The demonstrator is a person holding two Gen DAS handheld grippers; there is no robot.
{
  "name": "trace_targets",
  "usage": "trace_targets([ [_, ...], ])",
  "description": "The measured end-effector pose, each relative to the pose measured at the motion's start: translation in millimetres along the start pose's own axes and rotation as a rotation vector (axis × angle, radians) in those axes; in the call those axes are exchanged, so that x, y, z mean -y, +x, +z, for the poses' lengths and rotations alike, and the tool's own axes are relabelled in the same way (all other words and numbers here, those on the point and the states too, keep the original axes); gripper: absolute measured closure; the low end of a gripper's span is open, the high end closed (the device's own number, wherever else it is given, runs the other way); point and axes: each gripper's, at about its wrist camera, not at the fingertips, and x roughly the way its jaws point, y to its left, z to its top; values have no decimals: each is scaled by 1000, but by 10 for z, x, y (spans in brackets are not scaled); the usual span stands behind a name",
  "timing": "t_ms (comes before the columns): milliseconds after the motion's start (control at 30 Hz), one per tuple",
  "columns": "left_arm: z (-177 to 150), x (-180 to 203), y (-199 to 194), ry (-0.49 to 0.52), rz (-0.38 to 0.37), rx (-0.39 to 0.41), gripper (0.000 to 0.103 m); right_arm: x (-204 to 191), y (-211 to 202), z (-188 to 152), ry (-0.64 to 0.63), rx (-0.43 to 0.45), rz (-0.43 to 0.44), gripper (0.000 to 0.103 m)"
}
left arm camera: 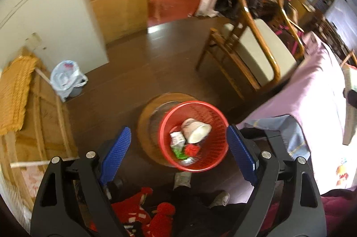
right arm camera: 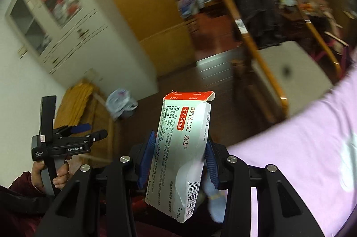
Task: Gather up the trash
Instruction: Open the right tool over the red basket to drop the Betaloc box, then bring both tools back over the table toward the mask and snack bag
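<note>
Your right gripper is clamped on an empty Betaloc ZOK medicine carton, with the blue pads pressing its two long faces near the lower half; the opened flap end points away from you. Your left gripper has its jaws spread wide and holds nothing. The red mesh wastebasket, the reference for all positions below, stands on a round wooden stool and already contains a paper cup, a small carton and red wrappers. The medicine carton does not appear in the left wrist view, so its offset from the wastebasket cannot be determined. Risks: the carton wall already shows a dent at the pads, and further squeezing is likely to crush it so that it slips or twists out. Releasing before the carton is over the rim would drop it on the dark floor beside the wastebasket. The wastebasket looks light and sits off-centre on the stool; knocking its rim with either gripper could tip it and spill the contents.
</note>
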Motion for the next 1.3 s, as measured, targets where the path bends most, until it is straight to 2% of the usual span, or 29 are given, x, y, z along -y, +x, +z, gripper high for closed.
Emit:
trace_targets([
  [200,-162,-326,-246,-61,90,25,15,-411,510,175,-80,-83,99,56],
  [233,-170,-360,-261,-69,98,27,15,-475,599,200,-93,-99,99,54],
  [267,-173,-380,-273,-75,105,29,15,-513,684,229,-102,-121,95,44],
  [333,-167,-438,-302,-85,116,32,15,-540,775,274,-109,-149,84,39],
  [467,-81,-409,-300,-73,105,43,15,-571,717,319,-127,-126,71,39],
  [567,37,-261,-273,-25,78,58,15,-454,555,317,-117,-87,26,39],
  [767,365,371,-112,155,-30,77,15,-21,194,199,-24,-12,-92,38],
  [933,556,1059,28,348,-130,80,15,474,-315,-99,139,76,-225,37],
  [1100,603,1850,93,542,-238,81,15,849,-788,-488,279,154,-364,37],
  [1167,586,2153,100,614,-274,81,15,964,-1025,-693,336,195,-433,33],
  [1300,414,2831,85,775,-361,74,15,1148,-1404,-1095,452,255,-531,32],
])
